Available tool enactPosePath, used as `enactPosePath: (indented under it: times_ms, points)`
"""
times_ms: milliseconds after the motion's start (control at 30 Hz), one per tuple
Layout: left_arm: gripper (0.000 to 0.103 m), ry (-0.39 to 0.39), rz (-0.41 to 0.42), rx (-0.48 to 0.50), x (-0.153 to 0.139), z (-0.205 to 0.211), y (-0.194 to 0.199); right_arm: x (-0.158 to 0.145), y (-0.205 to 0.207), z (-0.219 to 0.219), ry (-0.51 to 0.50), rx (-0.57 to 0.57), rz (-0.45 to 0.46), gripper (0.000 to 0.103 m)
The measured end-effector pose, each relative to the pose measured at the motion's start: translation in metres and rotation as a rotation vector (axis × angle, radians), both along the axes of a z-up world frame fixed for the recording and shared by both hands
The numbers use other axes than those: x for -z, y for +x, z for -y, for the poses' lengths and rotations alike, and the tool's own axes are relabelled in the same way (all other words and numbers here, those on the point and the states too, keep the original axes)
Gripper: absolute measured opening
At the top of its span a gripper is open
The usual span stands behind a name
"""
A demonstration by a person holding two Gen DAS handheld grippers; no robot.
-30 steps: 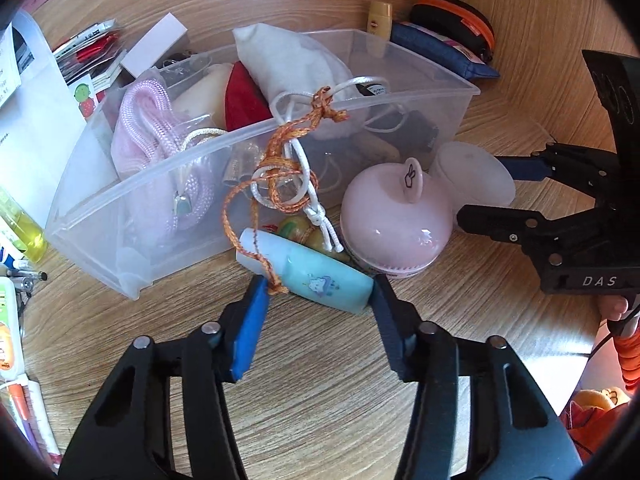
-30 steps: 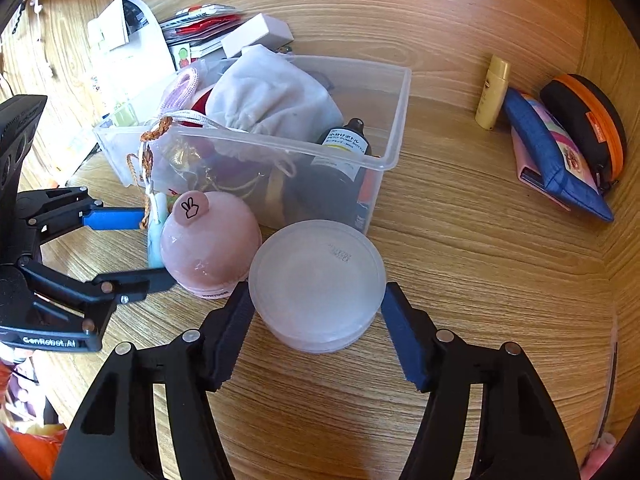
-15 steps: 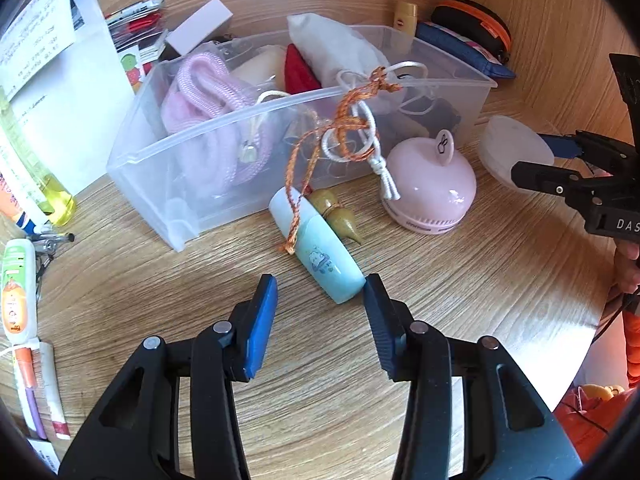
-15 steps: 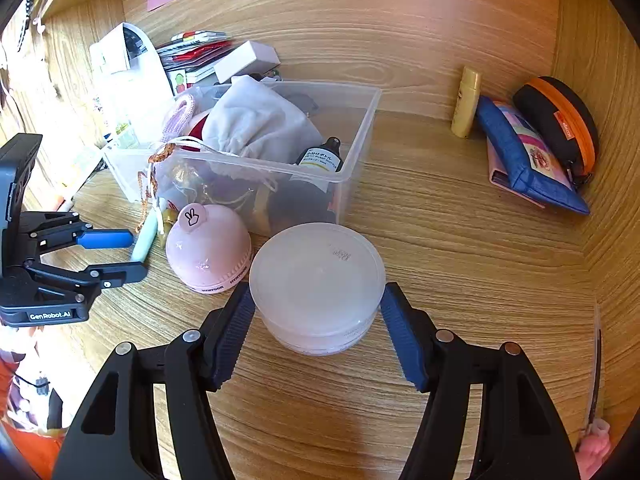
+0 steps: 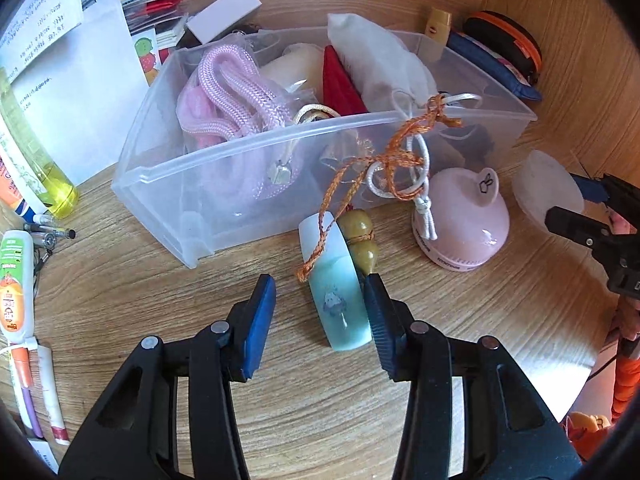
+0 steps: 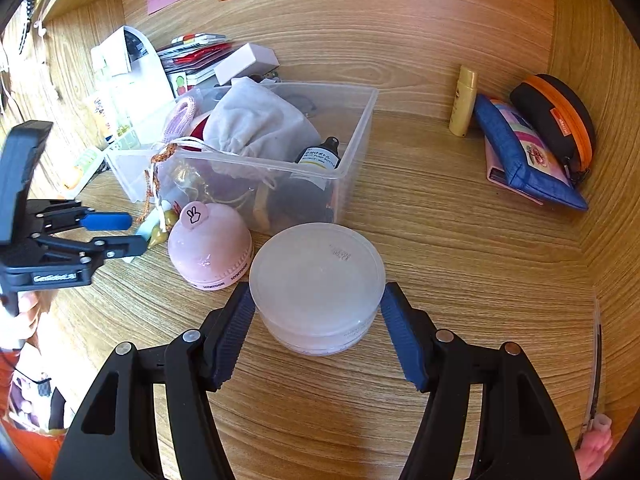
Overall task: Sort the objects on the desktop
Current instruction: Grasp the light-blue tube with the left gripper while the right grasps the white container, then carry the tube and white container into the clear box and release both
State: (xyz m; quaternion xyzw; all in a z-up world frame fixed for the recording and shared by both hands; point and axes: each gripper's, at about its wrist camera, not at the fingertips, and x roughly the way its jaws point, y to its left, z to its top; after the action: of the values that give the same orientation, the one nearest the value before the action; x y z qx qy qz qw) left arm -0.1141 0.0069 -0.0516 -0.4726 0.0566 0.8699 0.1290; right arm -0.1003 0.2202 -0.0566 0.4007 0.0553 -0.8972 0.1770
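Note:
A mint-green tube (image 5: 338,304) lies on the wooden desk between the fingers of my left gripper (image 5: 318,320). It sits against the right pad, well apart from the left one, so the jaws are open. An orange cord (image 5: 400,152) and a gourd charm (image 5: 362,240) hang from the clear plastic bin (image 5: 256,148) onto the tube. My right gripper (image 6: 318,320) is shut on a white round jar (image 6: 316,280), one pad on each side. A pink dome gadget (image 6: 208,248) stands between the jar and the left gripper (image 6: 134,233).
The bin (image 6: 360,128) holds a pink rope, a grey pouch and a small bottle. Pens and glue tubes (image 5: 16,280) and a yellow bottle (image 5: 44,168) lie at the left. At the back right are a blue pouch (image 6: 520,160), an orange-black case (image 6: 560,116) and a yellow tube (image 6: 462,100).
My left gripper swung round the mint tube, which lay across the fingertips and now lies lengthwise between them; the jaws narrowed a little. The jar stays in my right gripper.

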Motion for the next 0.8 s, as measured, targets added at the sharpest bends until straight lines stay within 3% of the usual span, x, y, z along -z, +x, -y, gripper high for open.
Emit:
enactPosePath:
  times_ms: [133,200,667,800]
  points:
    - [0.038,-0.005,-0.011,-0.003,-0.001,-0.002,-0.005,-0.001,0.002,0.000,0.007,0.003,-0.009,0.062]
    - [0.024,-0.025,-0.027,-0.016,-0.002,-0.002,-0.004,-0.002,0.002,0.001,0.003,0.000,-0.010,0.062]
    - [0.024,0.046,-0.047,-0.002,-0.029,0.011,0.031,-0.019,0.002,0.015,-0.033,-0.034,-0.052,0.062]
    - [0.024,0.027,-0.038,0.017,-0.024,0.008,0.039,-0.027,0.004,0.022,-0.038,-0.051,-0.069,0.062]
